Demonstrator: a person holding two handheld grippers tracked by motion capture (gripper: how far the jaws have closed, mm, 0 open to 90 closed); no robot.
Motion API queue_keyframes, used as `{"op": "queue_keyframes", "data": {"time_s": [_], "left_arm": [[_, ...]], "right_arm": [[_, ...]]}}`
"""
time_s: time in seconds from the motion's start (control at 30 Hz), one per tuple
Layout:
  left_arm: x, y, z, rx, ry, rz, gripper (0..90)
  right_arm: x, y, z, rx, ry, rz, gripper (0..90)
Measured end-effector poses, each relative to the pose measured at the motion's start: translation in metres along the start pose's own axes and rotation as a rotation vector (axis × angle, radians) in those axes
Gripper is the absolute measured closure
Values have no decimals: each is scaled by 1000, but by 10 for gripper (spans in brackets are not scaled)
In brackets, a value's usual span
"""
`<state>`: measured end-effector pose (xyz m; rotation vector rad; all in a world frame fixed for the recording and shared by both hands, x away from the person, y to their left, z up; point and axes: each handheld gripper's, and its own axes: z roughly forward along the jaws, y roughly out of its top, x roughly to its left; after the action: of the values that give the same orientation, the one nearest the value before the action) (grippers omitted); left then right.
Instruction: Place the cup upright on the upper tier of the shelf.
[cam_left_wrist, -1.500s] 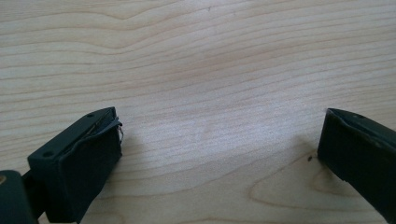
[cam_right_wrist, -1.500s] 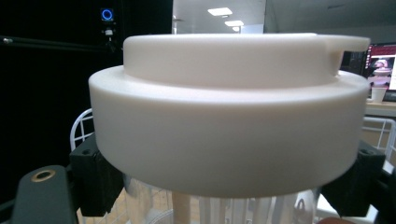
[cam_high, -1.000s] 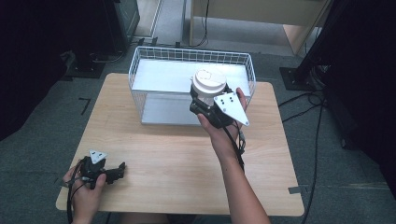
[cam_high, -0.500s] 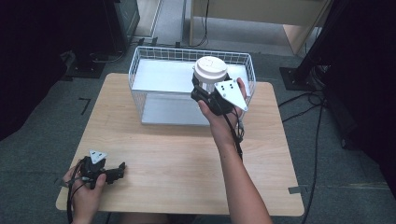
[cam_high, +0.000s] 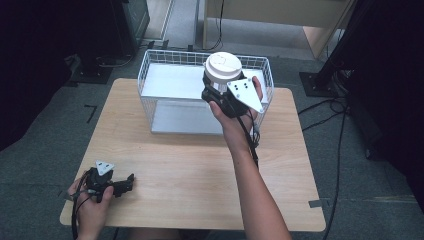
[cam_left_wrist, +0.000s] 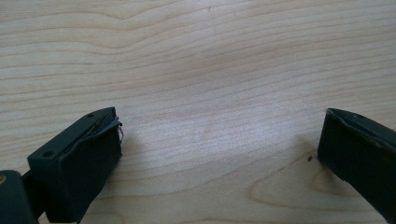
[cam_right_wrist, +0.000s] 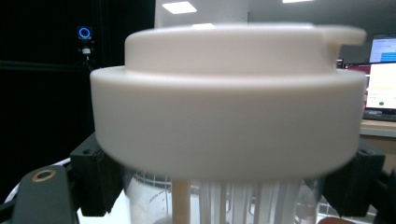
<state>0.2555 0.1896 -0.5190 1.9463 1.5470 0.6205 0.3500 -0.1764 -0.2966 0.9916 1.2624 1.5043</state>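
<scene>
A clear jar with a wide white lid (cam_high: 222, 65) hangs in the air over the right part of the white wire basket (cam_high: 165, 52). My right gripper (cam_high: 216, 93) is shut on the jar's clear body just under the lid. In the right gripper view the lid (cam_right_wrist: 229, 107) looms close. Thin white sticks (cam_right_wrist: 261, 200) show through the clear wall below it, with a black jaw on each side. My left gripper (cam_high: 124, 185) rests on the wooden table (cam_high: 190, 170) at the front left. Its jaws stand wide open over bare wood (cam_left_wrist: 219, 140).
The basket stands at the table's far edge, its floor bare. Cables and black stand bases (cam_high: 320, 82) lie on the grey floor around the table. The person's right forearm (cam_high: 250, 175) crosses the middle of the table.
My right gripper has lifted the jar and carried it a little farther over the basket. The left gripper has stayed where it was.
</scene>
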Motion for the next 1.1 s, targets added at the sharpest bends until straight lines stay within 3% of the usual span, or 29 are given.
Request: {"op": "queue_keyframes", "data": {"time_s": [0.33,0.63,1.1], "left_arm": [[0,0,0,2,0,3,0],[0,0,0,2,0,3,0],[0,0,0,0,1,2,0]], "right_arm": [[1,6,19,-1,-14,-13,156],[-9,2,45,25,-57,-13,156],[-12,-6,78,54,-74,-9,156]]}}
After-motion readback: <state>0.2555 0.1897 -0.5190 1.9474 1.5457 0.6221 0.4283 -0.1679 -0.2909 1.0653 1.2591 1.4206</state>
